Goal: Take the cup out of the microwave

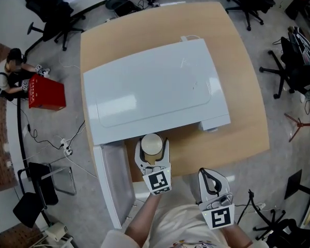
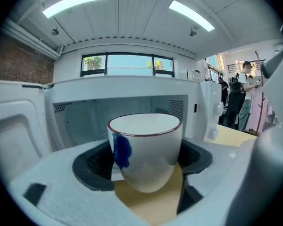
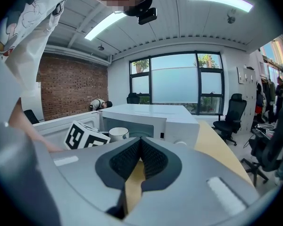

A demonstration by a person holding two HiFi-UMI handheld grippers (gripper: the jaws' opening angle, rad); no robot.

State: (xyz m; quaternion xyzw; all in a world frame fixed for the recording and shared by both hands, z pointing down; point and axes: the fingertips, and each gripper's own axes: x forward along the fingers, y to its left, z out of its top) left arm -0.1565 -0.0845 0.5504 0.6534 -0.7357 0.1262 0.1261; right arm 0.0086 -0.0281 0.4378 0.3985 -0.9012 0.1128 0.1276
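A white cup (image 1: 151, 145) with a dark red rim and a blue mark (image 2: 146, 149) hangs just above the wooden table (image 1: 237, 87), in front of the white microwave (image 1: 155, 87). My left gripper (image 1: 152, 149) is shut on it, one dark pad (image 2: 92, 166) against each side. The microwave door (image 1: 111, 182) stands swung open at the left, and the cavity (image 2: 85, 121) behind the cup looks bare. My right gripper (image 1: 208, 174) is shut on nothing near the table's front edge, to the right of the cup (image 3: 118, 133).
The microwave fills most of the table's middle. Left of the table a red crate (image 1: 45, 93) sits on the floor beside a crouching person (image 1: 10, 76). Office chairs (image 1: 294, 71) stand around the table, and cables run along the floor at left.
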